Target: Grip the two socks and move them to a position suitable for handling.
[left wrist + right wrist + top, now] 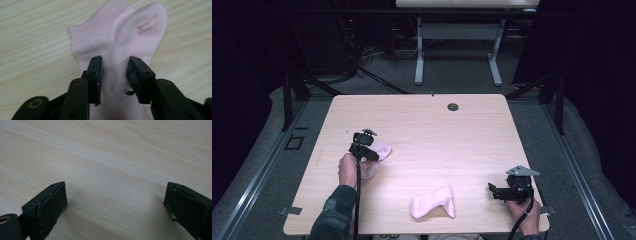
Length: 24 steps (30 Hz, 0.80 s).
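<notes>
Early stage, to judge by the layout; looks like gathering or pairing two pink socks, with nothing yet joined.

On the left of the worktop (437, 130): left sock (117, 32), lying flat, cuff and heel towards the far side in the left gripper view. Straddling its narrow middle: left tongs (115, 61), tips down at the fabric, part-way apart, with a strip of sock between them. No fold clamped, no cloth raised off the wood; so released rather than clenched, and poised for a pinch.

At the near edge, about the middle: near sock (434, 202), crumpled a little, untouched, well apart from the left sock.

At the near right: right tongs (115, 192), spread wide, grasping nothing, pointing left over bare wood, near the near sock but short of it.

Done so far, as far as can be told: approach to the left sock only. Left to do, by judgement: closing on the left sock, lifting it, bringing it to its partner or the partner to it, and laying the two together. Cannot tell yet which of the two gets carried.
</notes>
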Each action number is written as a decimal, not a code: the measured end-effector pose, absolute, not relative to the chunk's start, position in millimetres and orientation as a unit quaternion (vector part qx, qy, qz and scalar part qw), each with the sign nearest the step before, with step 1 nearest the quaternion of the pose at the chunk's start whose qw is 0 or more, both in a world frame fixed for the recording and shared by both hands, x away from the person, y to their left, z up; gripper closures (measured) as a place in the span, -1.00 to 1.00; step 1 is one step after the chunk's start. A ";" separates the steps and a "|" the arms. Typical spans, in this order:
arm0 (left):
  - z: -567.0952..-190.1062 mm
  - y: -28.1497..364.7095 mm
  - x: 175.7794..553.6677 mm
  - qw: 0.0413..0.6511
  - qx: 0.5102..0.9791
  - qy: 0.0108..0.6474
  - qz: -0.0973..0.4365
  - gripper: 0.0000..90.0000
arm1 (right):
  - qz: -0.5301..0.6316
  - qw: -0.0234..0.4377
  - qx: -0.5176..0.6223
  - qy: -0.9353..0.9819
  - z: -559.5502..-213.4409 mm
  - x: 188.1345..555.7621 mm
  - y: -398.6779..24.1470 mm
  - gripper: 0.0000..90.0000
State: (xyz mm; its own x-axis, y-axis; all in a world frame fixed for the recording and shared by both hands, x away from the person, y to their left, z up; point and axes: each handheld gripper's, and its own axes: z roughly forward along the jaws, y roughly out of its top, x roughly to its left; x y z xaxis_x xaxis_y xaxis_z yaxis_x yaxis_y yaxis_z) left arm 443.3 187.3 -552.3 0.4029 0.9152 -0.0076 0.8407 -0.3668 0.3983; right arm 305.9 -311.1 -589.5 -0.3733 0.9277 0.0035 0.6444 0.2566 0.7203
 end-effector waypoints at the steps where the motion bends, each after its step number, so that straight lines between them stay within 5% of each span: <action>1: -552.3 187.3 443.1 0.173 0.818 0.537 0.108 0.52 | 0.325 0.217 0.516 0.762 -589.5 305.9 -311.1 -0.91; 8: -552.2 193.9 443.2 0.188 0.818 0.533 0.102 0.89 | 0.326 0.217 0.515 0.762 -589.5 306.0 -311.1 -0.91; 24: -522.0 188.4 422.9 0.265 0.827 0.489 0.082 0.92 | 0.326 0.217 0.516 0.762 -589.6 306.0 -311.1 -0.91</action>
State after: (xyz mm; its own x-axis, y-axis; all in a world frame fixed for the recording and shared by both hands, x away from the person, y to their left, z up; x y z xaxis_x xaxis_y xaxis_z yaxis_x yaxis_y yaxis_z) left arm 422.9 188.4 -522.0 0.5078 0.8525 -0.1239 0.7660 -0.3811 0.5177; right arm 306.0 -311.1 -589.6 -0.3729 0.9279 0.0057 0.6441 0.2544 0.7214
